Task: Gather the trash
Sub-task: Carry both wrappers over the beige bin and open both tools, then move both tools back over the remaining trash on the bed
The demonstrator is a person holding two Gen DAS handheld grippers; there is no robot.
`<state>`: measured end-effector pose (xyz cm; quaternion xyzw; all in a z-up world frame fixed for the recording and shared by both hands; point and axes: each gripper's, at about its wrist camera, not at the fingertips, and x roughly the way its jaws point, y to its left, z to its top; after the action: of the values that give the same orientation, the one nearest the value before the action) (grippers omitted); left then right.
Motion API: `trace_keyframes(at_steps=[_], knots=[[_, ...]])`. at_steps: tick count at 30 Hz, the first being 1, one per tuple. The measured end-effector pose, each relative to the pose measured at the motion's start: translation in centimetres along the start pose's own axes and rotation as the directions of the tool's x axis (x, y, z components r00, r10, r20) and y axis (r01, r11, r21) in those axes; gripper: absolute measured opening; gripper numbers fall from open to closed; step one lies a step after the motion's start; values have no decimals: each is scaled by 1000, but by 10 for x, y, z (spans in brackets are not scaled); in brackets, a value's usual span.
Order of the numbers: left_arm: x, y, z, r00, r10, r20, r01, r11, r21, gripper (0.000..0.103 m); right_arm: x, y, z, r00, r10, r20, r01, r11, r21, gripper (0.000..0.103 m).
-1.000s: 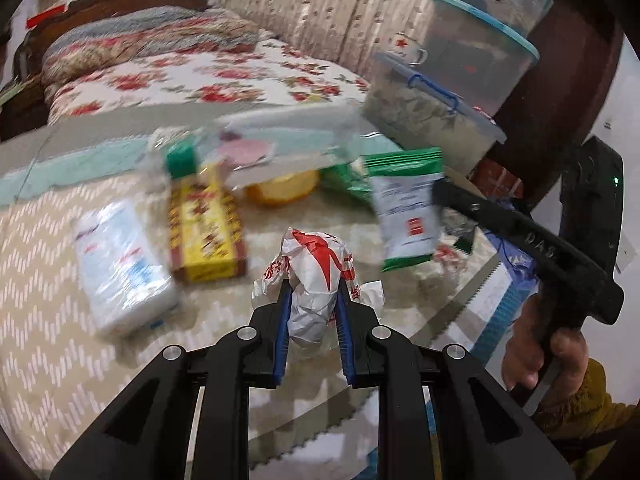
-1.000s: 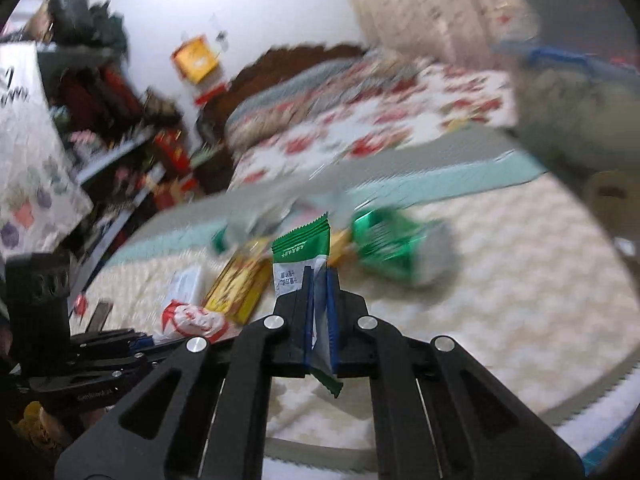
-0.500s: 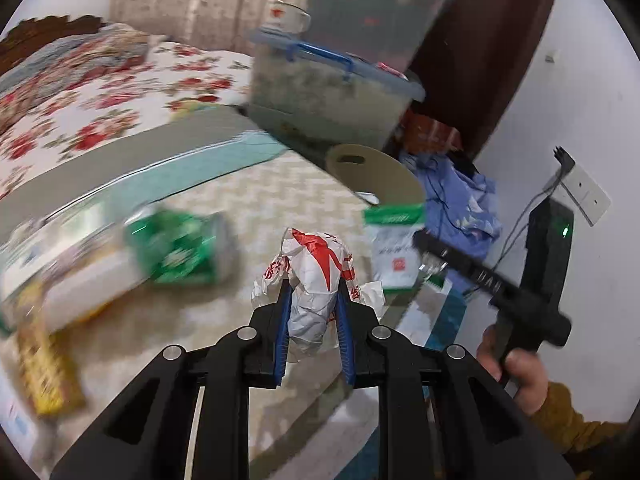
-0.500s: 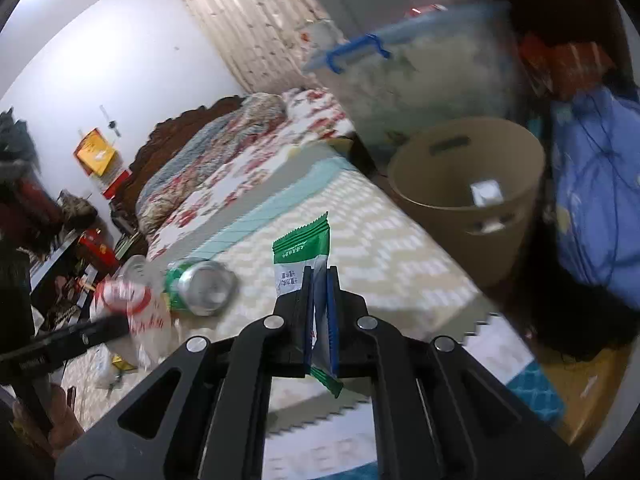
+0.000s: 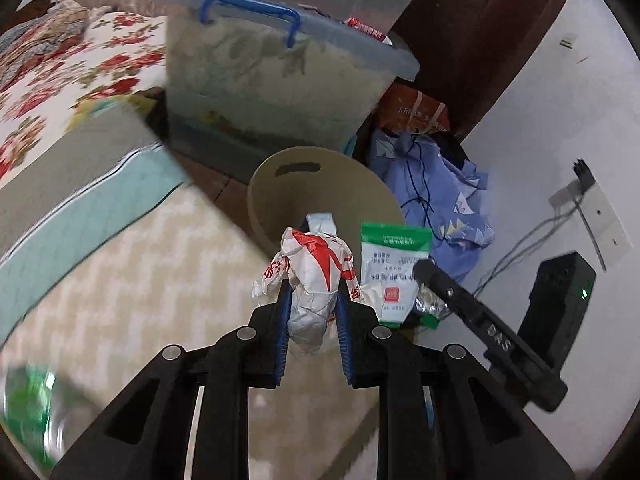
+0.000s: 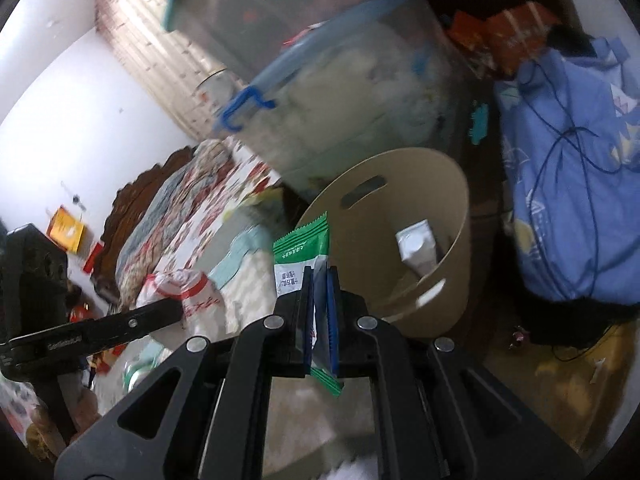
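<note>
- Clear plastic storage tub with blue lid handle [image 5: 276, 80]: 12 o'clock in the left wrist view, directly behind the bin.
- Blue patterned cloth heap [image 6: 572, 184]: 2 o'clock in the right wrist view, just beside the bin.
- Round beige plastic waste bin [image 6: 452, 208]: on the floor off the table corner, a white carton [image 6: 416, 246] inside.
- Left gripper [image 5: 312, 312]: jaws closed partway, clamped on a crumpled white-and-red paper wrapper [image 5: 316, 276], held in front of the bin's near rim.
- Right gripper [image 6: 320, 312]: jaws nearly together, pinching a flat green-and-white snack sachet [image 6: 304, 256], bin at its 1 o'clock.
</note>
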<state>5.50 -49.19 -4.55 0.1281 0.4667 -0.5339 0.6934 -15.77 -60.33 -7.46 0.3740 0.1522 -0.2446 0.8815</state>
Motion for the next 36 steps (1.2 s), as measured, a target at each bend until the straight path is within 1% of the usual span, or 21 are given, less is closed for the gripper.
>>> trace_keyframes(at_steps=[4, 5, 6, 7, 8, 9, 10, 12, 13, 14, 16, 19, 21, 23, 25, 29, 33, 36], knots=[[39, -6, 28, 999, 32, -18, -32, 999, 12, 20, 18, -15, 21, 1000, -21, -9, 21, 1000, 20, 9], [45, -6, 32, 999, 37, -21, -37, 999, 11, 22, 25, -20, 26, 1000, -22, -15, 22, 999, 32, 11], [57, -5, 37, 999, 48, -24, -48, 999, 8, 25, 29, -24, 29, 1000, -21, -17, 22, 999, 40, 11], [63, -5, 39, 998, 55, -26, -54, 998, 7, 36, 35, -27, 33, 999, -23, -26, 24, 999, 49, 11], [70, -5, 43, 998, 64, -29, -64, 998, 5, 55, 41, -30, 36, 999, -21, -38, 23, 998, 57, 11], [76, -4, 45, 997, 77, -27, -77, 997, -3, 61, 45, -32, 37, 999, -20, -48, 23, 998, 63, 11], [77, -3, 46, 996, 85, -18, -85, 996, -13, 64, 50, -35, 39, 998, -24, -58, 28, 997, 72, 15], [78, 0, 46, 997, 73, -16, -73, 997, -33, 64, 55, -39, 40, 998, -20, -61, 25, 995, 92, 40], [77, 2, 45, 998, 60, -19, -61, 997, -49, 64, 54, -41, 40, 999, -21, -48, 26, 994, 105, 76], [75, 4, 43, 998, 53, -20, -54, 997, -60, 64, 50, -42, 39, 1000, -25, -12, 26, 993, 114, 88], [63, 8, 37, 999, 35, -10, -36, 995, -89, 64, 42, -39, 37, 998, -42, 37, 39, 995, 96, 88], [36, 9, 20, 999, -1, 35, 5, 992, -126, 64, 34, -36, 34, 998, -33, 52, 28, 994, 105, 88], [18, 6, 6, 998, -17, 53, 23, 992, -123, 64, 26, -32, 28, 998, -19, 57, 12, 993, 121, 88], [-1, 3, -11, 997, -12, 72, 19, 994, -105, 64, 18, -24, 19, 998, -12, 60, 5, 993, 119, 88], [-20, -1, -30, 996, 11, 89, -4, 997, -75, 64, 10, -16, 10, 998, -8, 65, 1, 994, 111, 88], [-53, -2, -67, 989, 77, 129, -75, 997, -25, 65, -15, 10, -19, 996, -5, 88, -2, 998, 69, 88], [-86, 5, -104, 975, 157, 159, -158, 987, -7, 65, -40, 39, -50, 993, -18, 113, 20, 1000, -17, 88], [-104, 12, -123, 964, 196, 180, -198, 980, -6, 65, -58, 60, -76, 991, -43, 126, 52, 996, -70, 88]])
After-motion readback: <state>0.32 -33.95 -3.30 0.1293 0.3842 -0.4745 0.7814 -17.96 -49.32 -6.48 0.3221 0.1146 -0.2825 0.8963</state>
